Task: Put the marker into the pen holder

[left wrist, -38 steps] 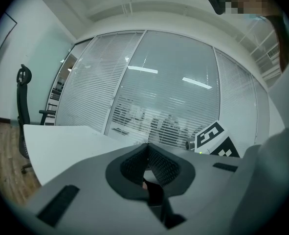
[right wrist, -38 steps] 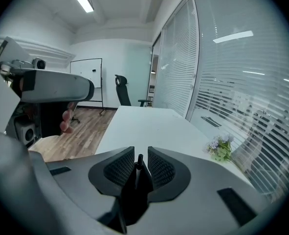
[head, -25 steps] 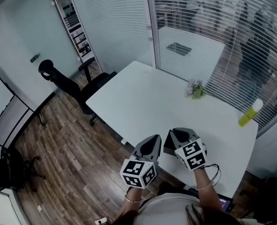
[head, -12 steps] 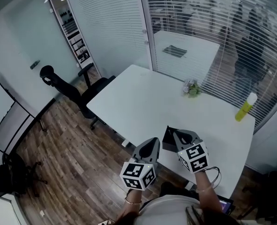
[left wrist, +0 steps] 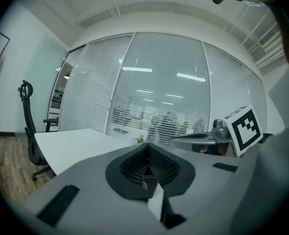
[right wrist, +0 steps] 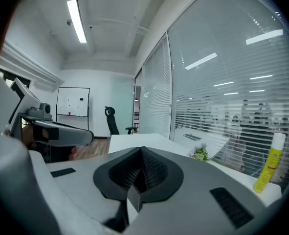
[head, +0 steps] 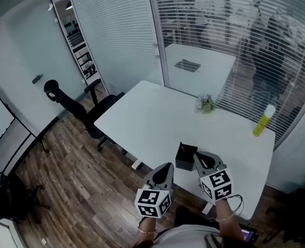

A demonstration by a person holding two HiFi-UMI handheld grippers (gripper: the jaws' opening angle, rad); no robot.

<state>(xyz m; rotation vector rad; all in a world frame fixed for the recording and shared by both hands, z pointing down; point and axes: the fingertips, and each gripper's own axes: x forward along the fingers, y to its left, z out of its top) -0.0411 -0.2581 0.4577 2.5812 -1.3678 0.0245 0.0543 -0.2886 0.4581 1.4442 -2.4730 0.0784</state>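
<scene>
A black square pen holder (head: pixel 186 157) stands near the front edge of the white table (head: pixel 157 118). No marker shows in any view. My left gripper (head: pixel 167 167) hangs just off the table's front edge, left of the holder, jaws shut and empty. My right gripper (head: pixel 199 156) is over the table edge right beside the holder, its jaws also closed on nothing. In the left gripper view the left gripper (left wrist: pixel 146 152) points across the table with the right gripper's marker cube at right. In the right gripper view the right gripper (right wrist: pixel 141 153) points toward the far end of the table.
A yellow bottle (head: pixel 263 121) stands at the table's far right corner and a small plant (head: pixel 206 105) at the far edge. A black office chair (head: pixel 80 105) sits left of the table. Glass walls with blinds lie behind; wood floor (head: pixel 75 180) is at left.
The head view has pulled back and up. Both grippers sit lower in the frame, and the pen holder, earlier hidden behind them, now shows fully.
</scene>
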